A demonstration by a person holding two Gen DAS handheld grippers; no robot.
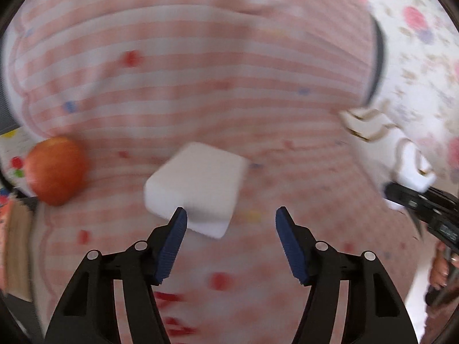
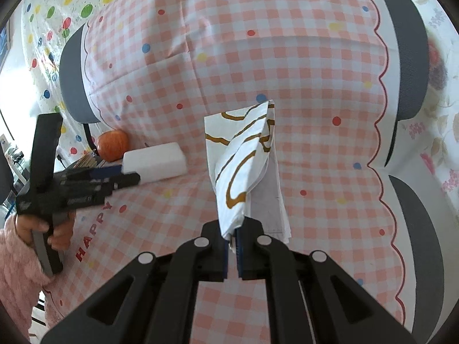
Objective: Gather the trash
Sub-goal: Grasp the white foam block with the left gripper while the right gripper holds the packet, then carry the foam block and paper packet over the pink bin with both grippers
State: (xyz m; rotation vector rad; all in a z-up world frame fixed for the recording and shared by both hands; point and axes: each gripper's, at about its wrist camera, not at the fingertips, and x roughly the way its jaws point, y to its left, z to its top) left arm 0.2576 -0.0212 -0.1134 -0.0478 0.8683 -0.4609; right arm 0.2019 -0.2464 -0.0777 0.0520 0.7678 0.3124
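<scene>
A white foam block (image 1: 196, 185) lies on the pink checked cloth of a chair seat; it also shows in the right wrist view (image 2: 155, 162). My left gripper (image 1: 231, 215) is open just in front of it, the left fingertip over its near edge; it shows from the side in the right wrist view (image 2: 123, 176). My right gripper (image 2: 233, 236) is shut on a white paper napkin with brown lines (image 2: 243, 157), held upright above the seat. The napkin shows blurred in the left wrist view (image 1: 370, 123).
A red-orange apple (image 1: 56, 170) sits left of the block, also in the right wrist view (image 2: 113, 143). The pink checked cloth (image 2: 315, 86) covers a grey chair (image 2: 407, 66). Floral and dotted cloths hang behind.
</scene>
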